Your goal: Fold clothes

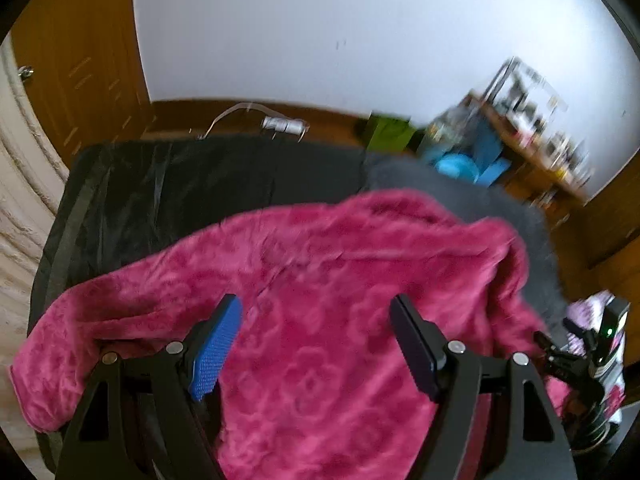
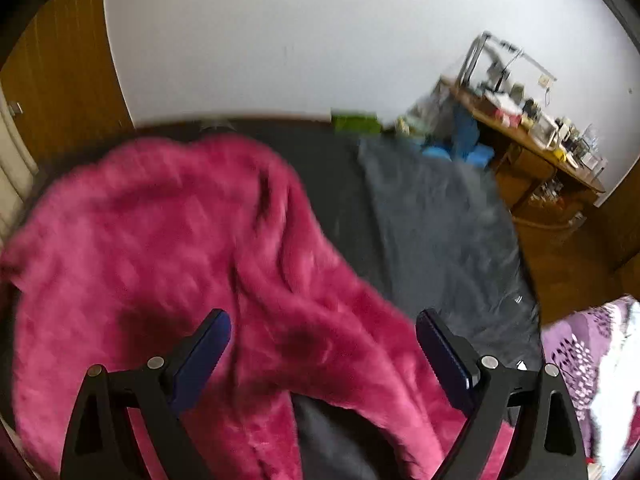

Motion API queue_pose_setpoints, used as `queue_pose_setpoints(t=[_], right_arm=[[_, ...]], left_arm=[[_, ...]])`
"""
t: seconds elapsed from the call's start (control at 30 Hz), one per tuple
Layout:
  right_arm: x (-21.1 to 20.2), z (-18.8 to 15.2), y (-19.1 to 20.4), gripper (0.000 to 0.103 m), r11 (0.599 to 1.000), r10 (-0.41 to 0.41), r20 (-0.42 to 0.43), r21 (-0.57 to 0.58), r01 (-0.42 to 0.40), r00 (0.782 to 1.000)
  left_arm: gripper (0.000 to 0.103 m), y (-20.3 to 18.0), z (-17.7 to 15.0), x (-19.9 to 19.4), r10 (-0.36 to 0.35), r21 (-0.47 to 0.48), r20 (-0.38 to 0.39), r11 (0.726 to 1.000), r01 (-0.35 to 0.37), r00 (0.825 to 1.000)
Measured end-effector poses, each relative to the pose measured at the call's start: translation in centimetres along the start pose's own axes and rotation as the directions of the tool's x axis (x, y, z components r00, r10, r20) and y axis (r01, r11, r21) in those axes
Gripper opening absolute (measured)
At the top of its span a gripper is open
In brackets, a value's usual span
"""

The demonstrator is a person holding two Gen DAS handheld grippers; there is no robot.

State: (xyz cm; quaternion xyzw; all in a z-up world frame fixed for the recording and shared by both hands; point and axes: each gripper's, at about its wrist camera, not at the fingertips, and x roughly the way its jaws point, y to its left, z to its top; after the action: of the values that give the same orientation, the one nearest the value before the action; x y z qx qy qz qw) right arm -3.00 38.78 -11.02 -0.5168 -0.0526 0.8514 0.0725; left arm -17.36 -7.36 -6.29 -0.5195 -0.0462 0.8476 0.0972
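Pink fleece garment [image 1: 320, 300], embossed with a flower pattern, lies spread and rumpled across a dark mat [image 1: 160, 184] on the floor; a grey cloth [image 2: 440, 216] covers the mat's far right part. Left gripper [image 1: 316, 344] hovers over the garment's near middle, jaws wide apart, nothing between them. Right gripper [image 2: 324, 352] likewise spread, empty, poised over a trailing strip of fleece that runs toward the near right corner, possibly a sleeve; blur makes that uncertain. In the right wrist view the strip crosses bare mat, so the garment is not flat: there is a gap beneath and a thick ridge up the middle. Risks, as judged: closing on the plush pile alone could pinch only the top layer, so the fold drags one ply and leaves the lower bunched. Grabbing mid-panel rather than at an edge or seam would lift a tent, not a crease. The thick fleece may slip from the pads once weight hangs on it. A purple patterned fabric [image 2: 588, 344] sits just beside the near right edge and could be caught with the strip. Both views are motion-smeared, so edge location is unreliable.
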Motion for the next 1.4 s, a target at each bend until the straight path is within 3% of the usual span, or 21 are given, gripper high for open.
queue_pose_setpoints(t=[0.1, 0.23, 0.4, 0.57, 0.63, 0.8, 1.0, 1.23, 1.4], right_arm=[[4.6, -1.6, -0.4, 0.095, 0.995, -0.098, -0.102, -0.03, 0.095, 0.99], [7.8, -2.7, -2.8, 0.095, 0.974, -0.226, -0.162, -0.047, 0.221, 0.961], [9.9, -2.0, -6.2, 0.097, 0.962, -0.268, -0.16, 0.005, 0.273, 0.95], [11.2, -0.2, -5.9, 0.101, 0.942, -0.336, -0.126, -0.042, 0.334, 0.933], [11.2, -0.2, -6.2, 0.101, 0.948, -0.32, -0.139, -0.042, 0.317, 0.937], [9.8, 0.4, -6.8, 0.101, 0.976, -0.215, -0.177, -0.021, 0.215, 0.96], [4.0, 5.9, -4.4, 0.101, 0.997, -0.065, 0.0, 0.043, 0.065, 0.998], [2.2, 13.5, -0.7, 0.101, 0.983, 0.108, 0.166, 0.13, -0.131, 0.98], [6.5, 17.3, 2.3, 0.101, 0.981, 0.13, 0.107, 0.133, -0.144, 0.986]], left_arm=[[0.079, 0.6, -0.7, 4.2, 0.023, 0.023, -0.055, 1.0, -0.021, 0.998], [0.079, 1.0, -1.2, 8.9, 0.052, 0.041, -0.113, 0.998, -0.048, 0.992], [0.079, 1.5, -1.5, 13.3, 0.105, 0.065, -0.175, 0.993, -0.095, 0.979], [0.079, 2.3, -1.5, 16.8, 0.175, 0.1, -0.219, 0.983, -0.156, 0.96], [0.086, 2.8, -1.5, 17.4, 0.173, 0.093, -0.218, 0.983, -0.156, 0.961], [0.086, 3.1, -1.0, 16.7, 0.142, 0.094, -0.219, 0.988, -0.124, 0.965], [0.086, 2.1, 1.4, 12.5, -0.007, 0.038, -0.131, 0.999, 0.012, 0.991], [0.086, -1.3, 2.8, 9.6, -0.085, 0.05, -0.025, 0.995, 0.086, 0.996], [0.086, -0.4, 6.3, 9.5, -0.074, -0.009, 0.019, 0.997, 0.074, 0.997]])
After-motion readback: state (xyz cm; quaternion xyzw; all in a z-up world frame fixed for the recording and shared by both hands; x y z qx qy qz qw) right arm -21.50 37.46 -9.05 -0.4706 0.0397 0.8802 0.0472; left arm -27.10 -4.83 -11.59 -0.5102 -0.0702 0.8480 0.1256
